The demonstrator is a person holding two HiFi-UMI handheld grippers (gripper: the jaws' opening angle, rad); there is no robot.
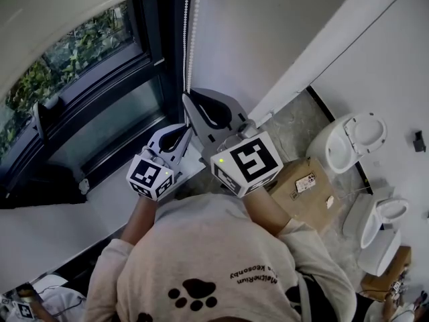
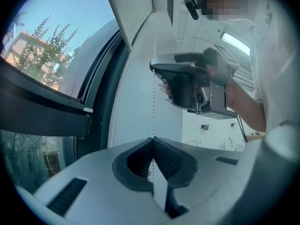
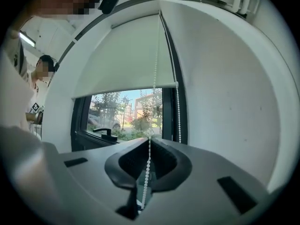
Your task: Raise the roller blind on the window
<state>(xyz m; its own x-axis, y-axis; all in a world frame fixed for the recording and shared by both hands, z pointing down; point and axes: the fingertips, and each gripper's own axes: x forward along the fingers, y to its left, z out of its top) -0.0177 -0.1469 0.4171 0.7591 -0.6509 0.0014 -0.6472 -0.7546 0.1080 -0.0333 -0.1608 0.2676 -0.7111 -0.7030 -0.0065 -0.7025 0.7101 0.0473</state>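
Window (image 1: 87, 92) fills the upper left of the head view, dark frame, greenery outside. In the right gripper view the roller blind (image 3: 126, 60) covers only the top part of the glass; its bottom edge sits abt mid-frame w/ trees showing below, so I'd say it's partway up.

Right gripper (image 1: 190, 94) sits centre frame, higher on the wall. Left gripper (image 1: 184, 127) is just below and left of it. Both point level at the strip of wall beside the window frame.

Bead chain (image 1: 191, 32) hangs there, top centre, as two strands. One strand runs thru both sets of jaws; the other hangs free just beside it. Right jaws are closed on the beads, left jaws likewise clamped on the same strand lower down.

Stacked like that it reads as hand-over-hand: prob the lower grip keeps the chain taut and stops the blind slipping, while the upper one has a fresh hold for the next pull down.
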